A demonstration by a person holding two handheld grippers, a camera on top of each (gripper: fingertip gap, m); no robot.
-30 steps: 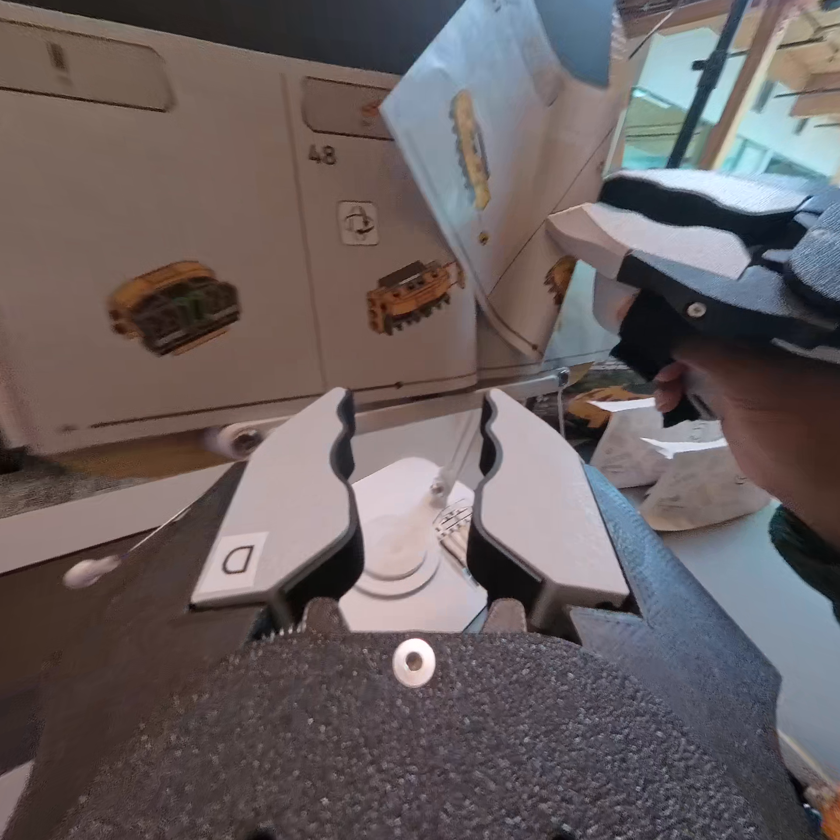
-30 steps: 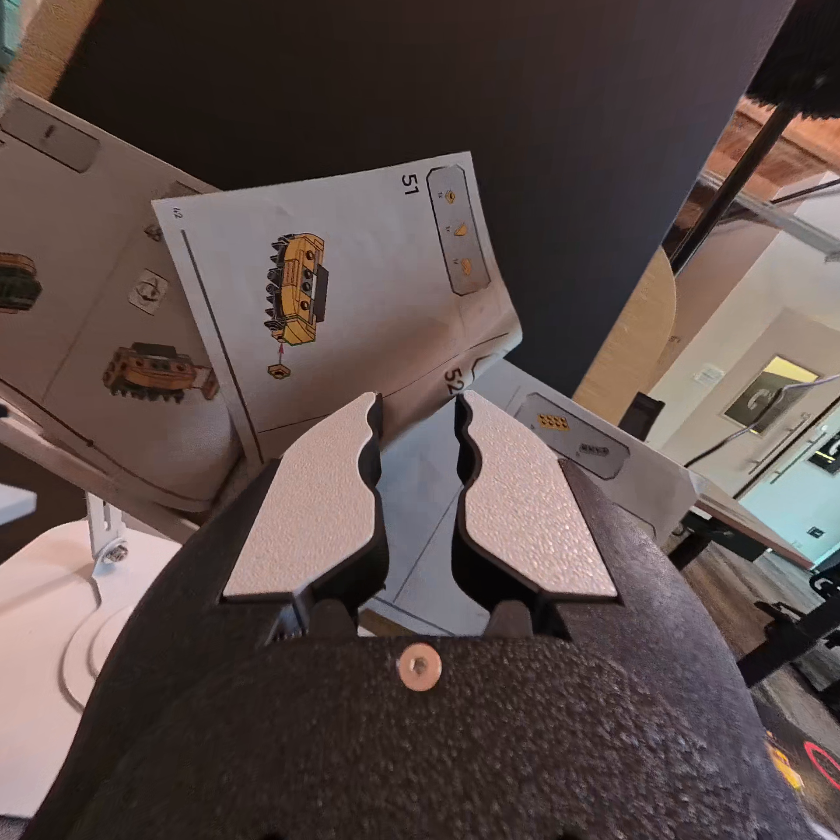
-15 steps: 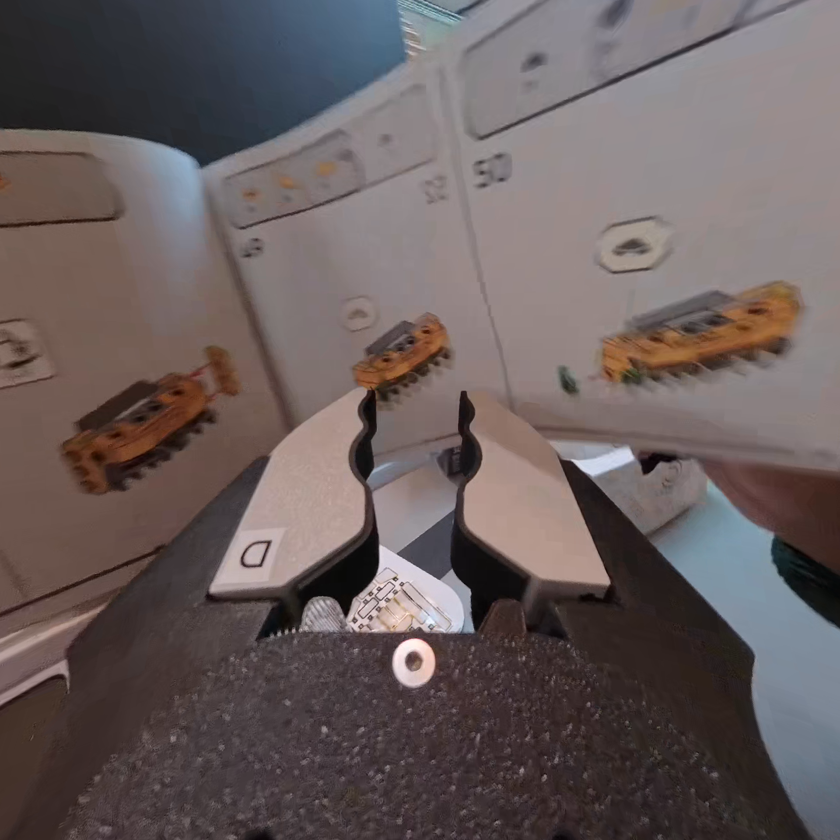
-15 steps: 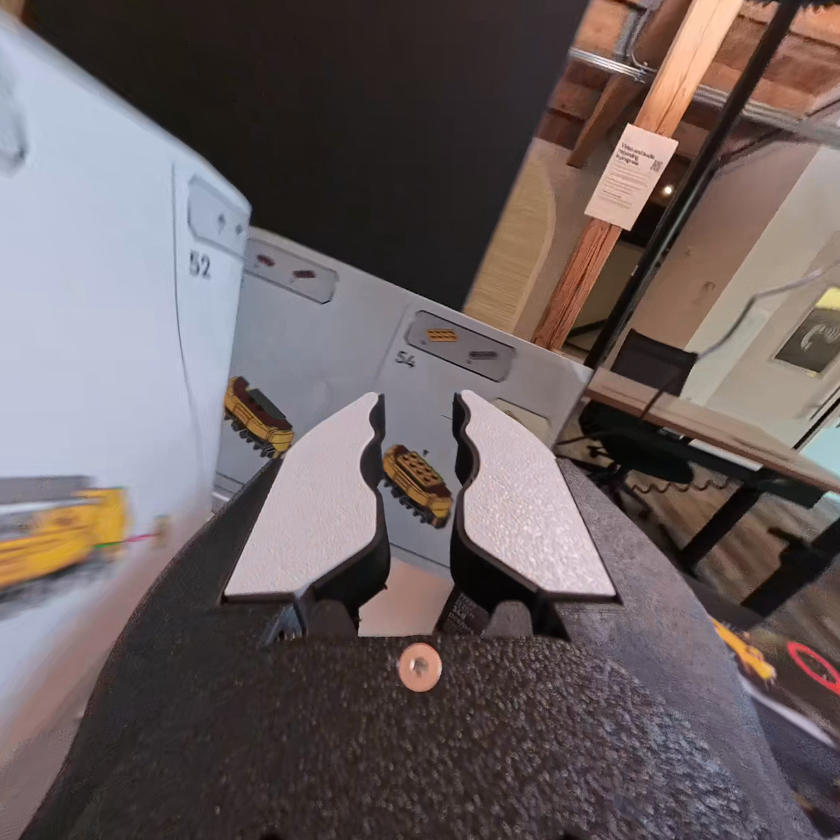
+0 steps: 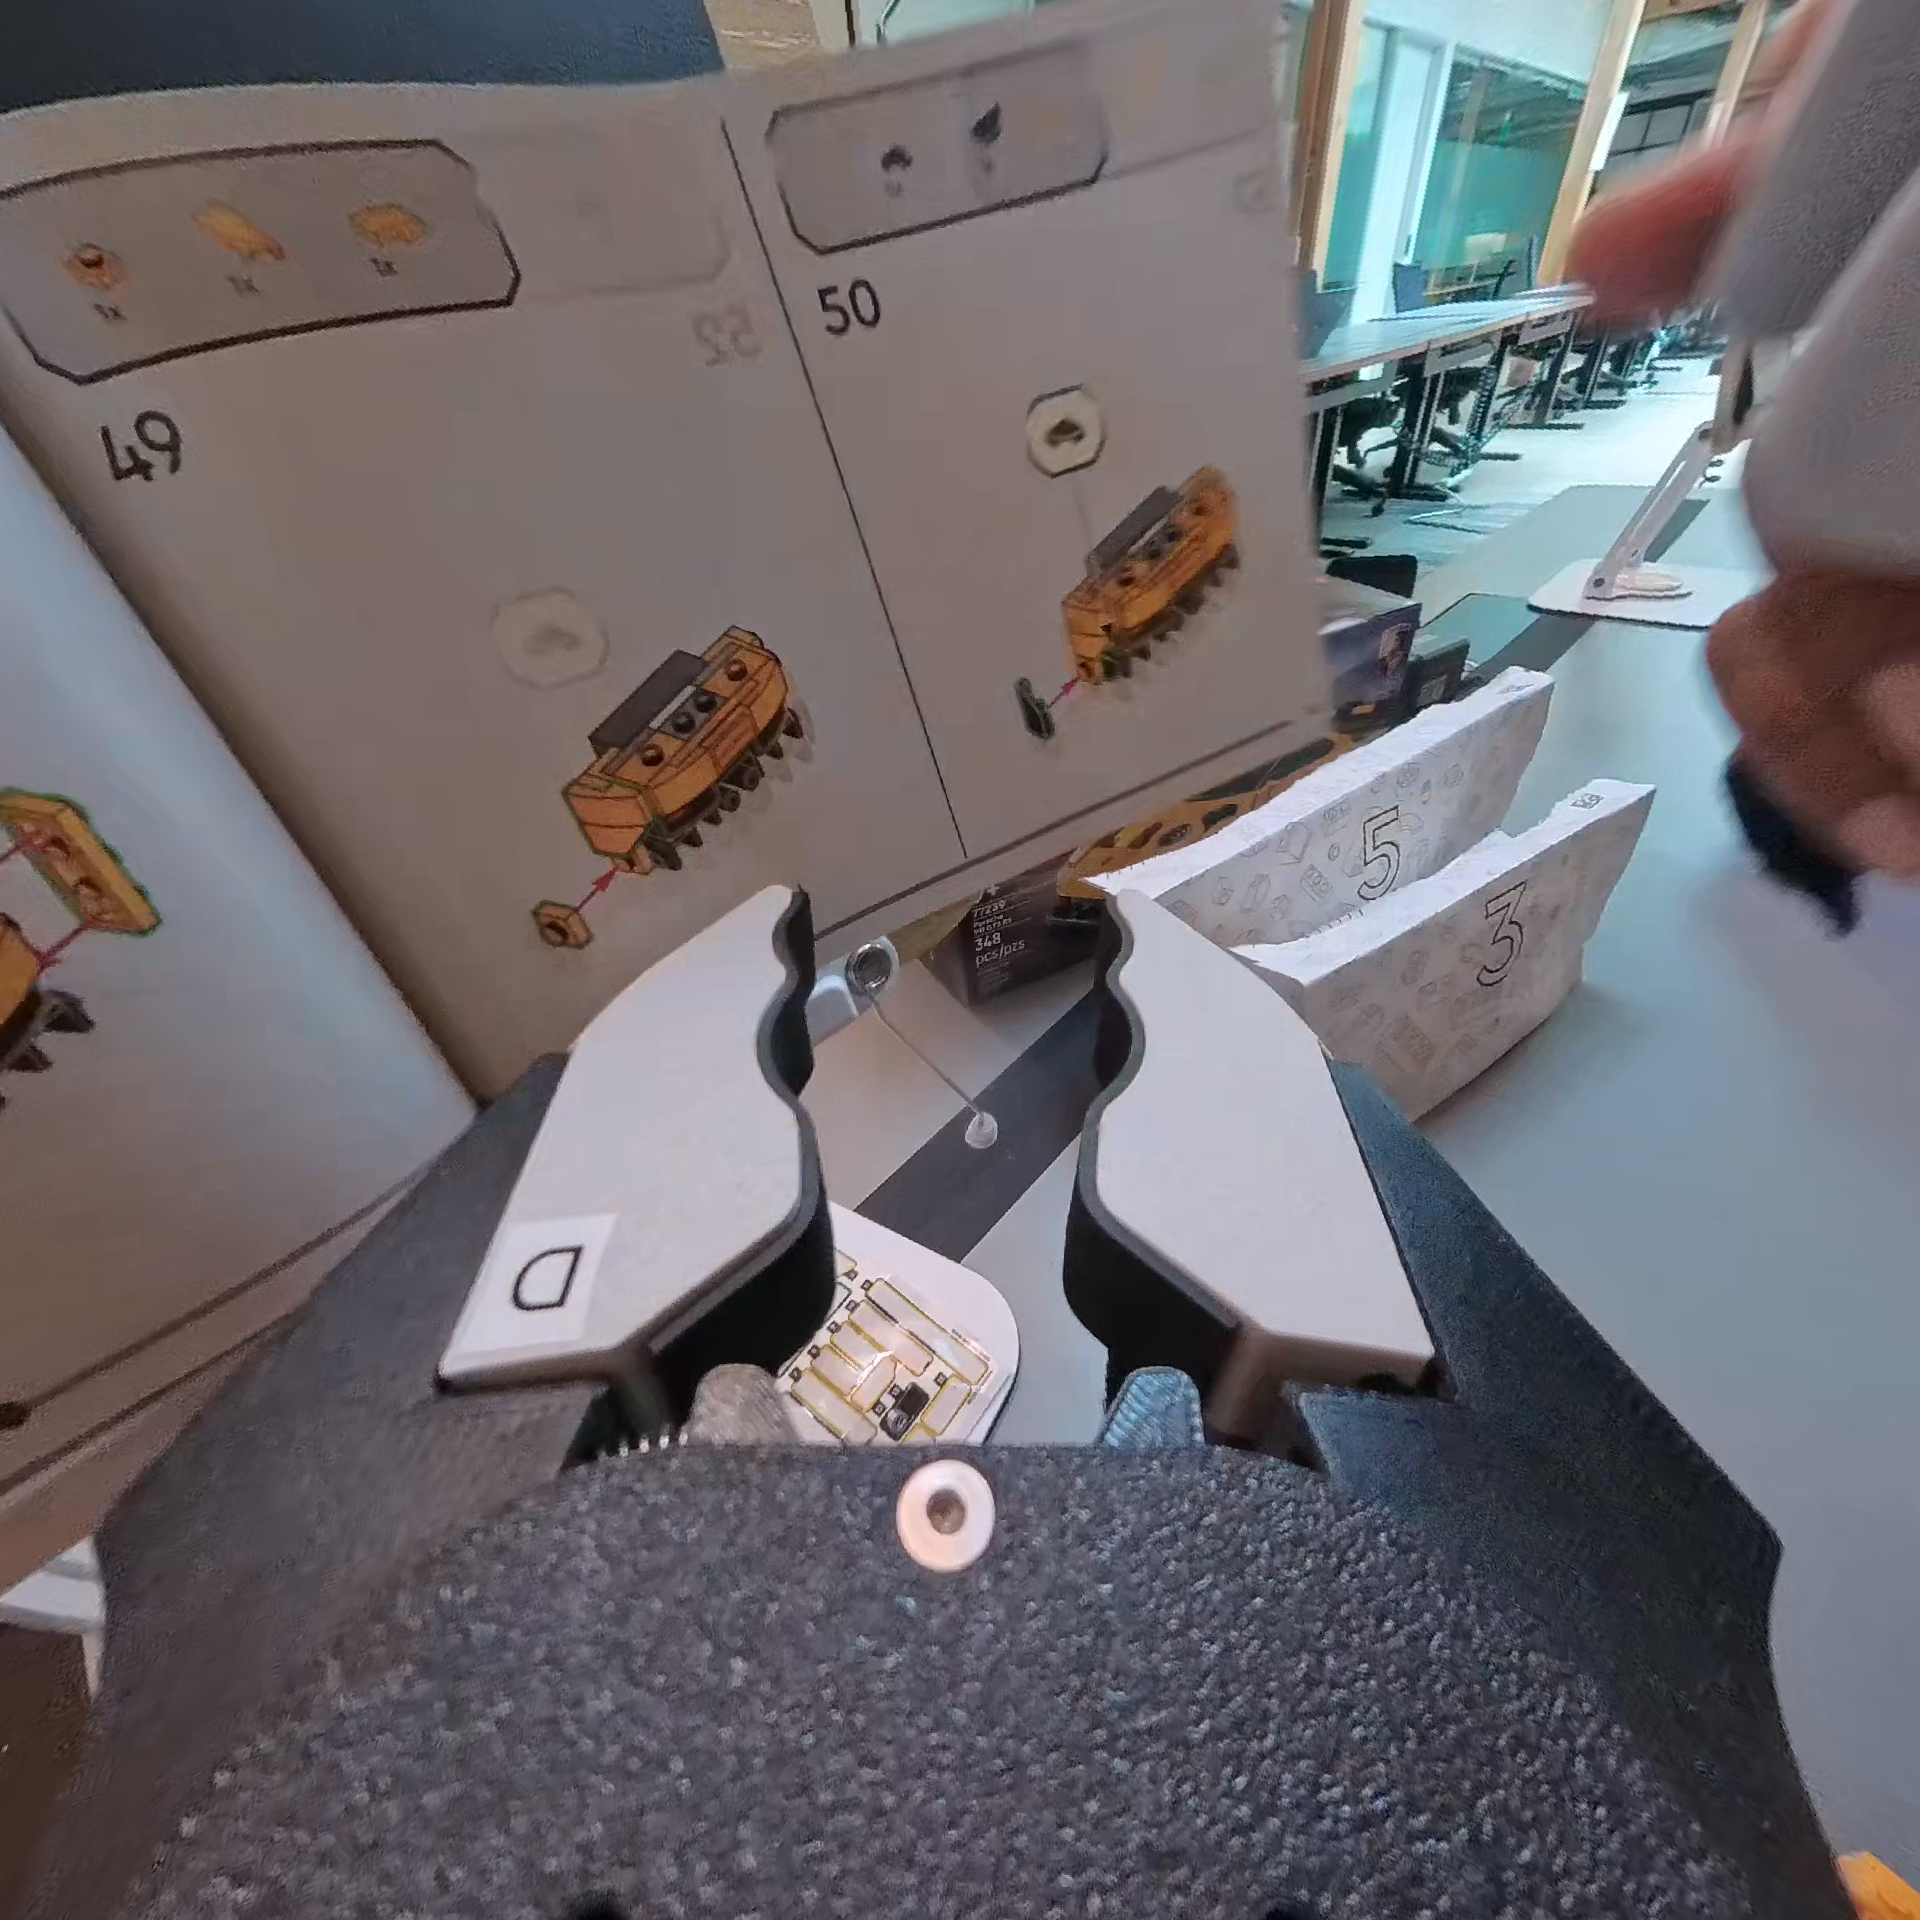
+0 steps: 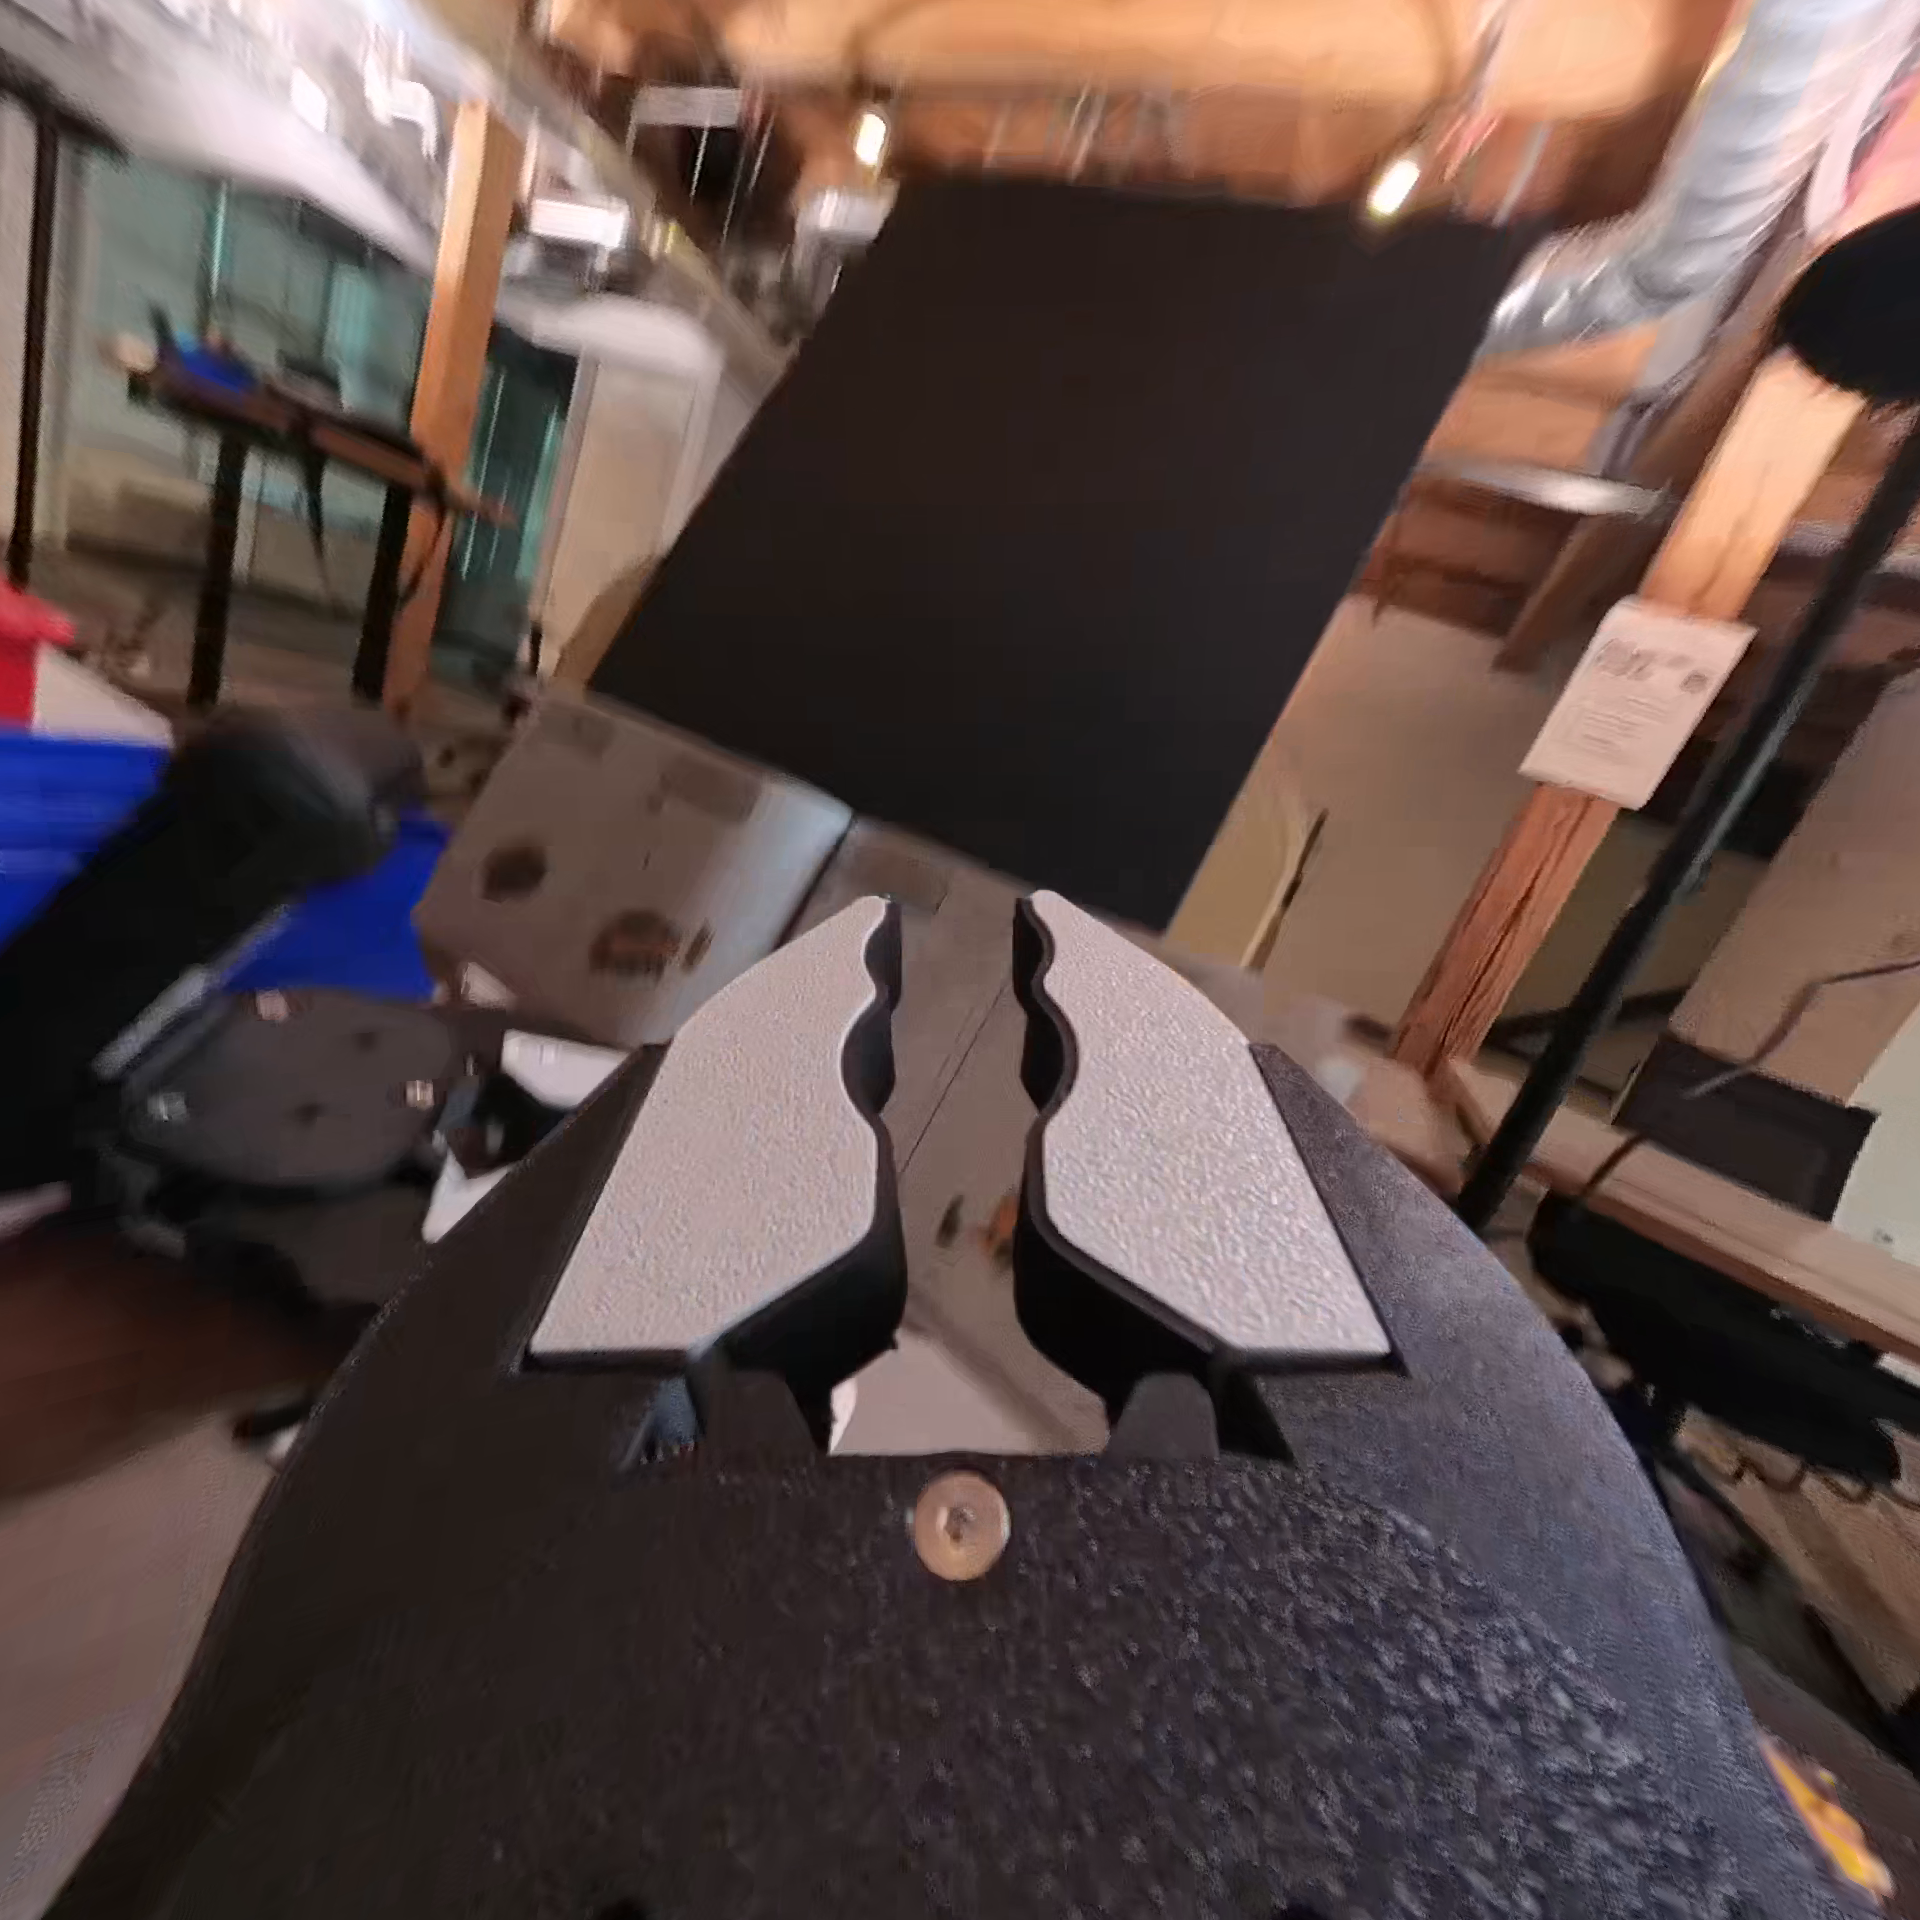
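Note:
In the left wrist view my left gripper point(image 5: 956, 914) is open and empty, low over the grey table point(image 5: 1662, 1195). It is just in front of an open instruction booklet point(image 5: 623, 520) that stands tilted, with drawings of a yellow brick model. Its fingertips point(image 5: 727, 997) are near the booklet's lower edge without touching it. In the right wrist view my right gripper point(image 6: 956, 914) is open with a narrow gap and nothing between the pads. It is raised and stands back from the booklet point(image 6: 623, 862), which is blurred there.
Two white numbered paper bags point(image 5: 1382, 831) point(image 5: 1455, 966) stand right of the left gripper, with a black box point(image 5: 997, 956) under the booklet. A person's blurred hand point(image 5: 1829, 727) is at far right. A white card with gold tracks point(image 5: 904, 1361) lies below the jaws. Blue bins point(image 6: 62, 790) are at left.
A booklet page has swung over from right to left. My left jaws narrowed, then opened wide again. My right gripper pulled back and up from the booklet, and its jaws narrowed a little on nothing.

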